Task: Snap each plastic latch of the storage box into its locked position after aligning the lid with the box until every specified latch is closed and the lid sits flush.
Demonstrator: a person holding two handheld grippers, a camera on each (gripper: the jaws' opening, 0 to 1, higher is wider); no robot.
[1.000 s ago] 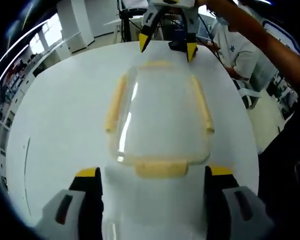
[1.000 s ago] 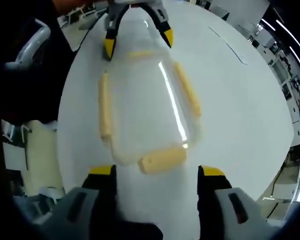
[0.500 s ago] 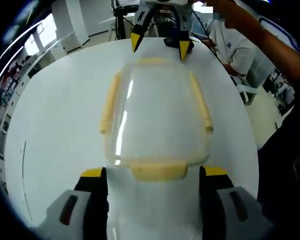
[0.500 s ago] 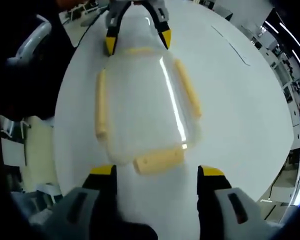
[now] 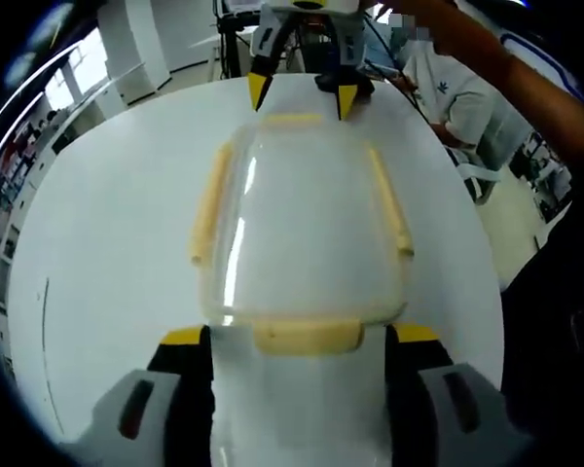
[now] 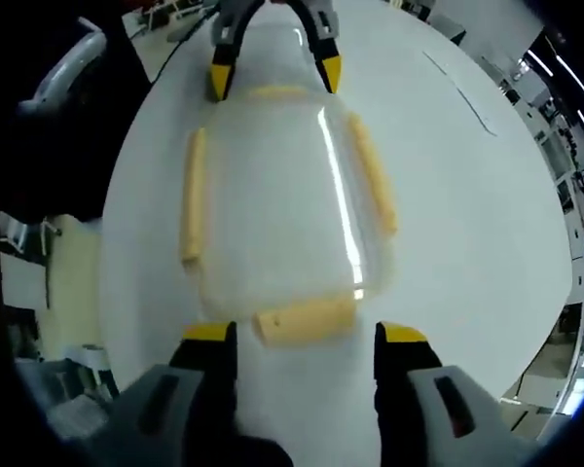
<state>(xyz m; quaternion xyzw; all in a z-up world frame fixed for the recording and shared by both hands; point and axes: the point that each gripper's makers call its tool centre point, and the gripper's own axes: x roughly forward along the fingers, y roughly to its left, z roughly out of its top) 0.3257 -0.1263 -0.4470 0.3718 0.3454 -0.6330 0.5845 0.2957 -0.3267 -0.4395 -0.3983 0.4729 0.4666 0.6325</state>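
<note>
A clear storage box (image 5: 302, 224) with its lid on lies lengthwise on the white table (image 5: 107, 224). Pale yellow latches sit on all sides: a near latch (image 5: 307, 336), a left latch (image 5: 211, 204), a right latch (image 5: 389, 199) and a far latch (image 5: 292, 119). My left gripper (image 5: 299, 336) is open, its yellow tips on either side of the near latch. My right gripper (image 5: 299, 92) is open at the far end. In the right gripper view the box (image 6: 282, 204) runs away from my right gripper (image 6: 304, 334), whose tips flank the end latch (image 6: 304, 321). The left gripper (image 6: 274, 78) stands open beyond the far latch (image 6: 275, 92).
A person in a white shirt (image 5: 457, 88) sits past the table's far right edge, with a chair (image 5: 482, 185) beside. A bare arm (image 5: 506, 68) reaches in from the upper right. Bare table (image 6: 467, 214) lies on both long sides of the box.
Both grippers have closed in on the box ends, so each end latch now lies level with the jaw tips. The box looks squarer to both views.
</note>
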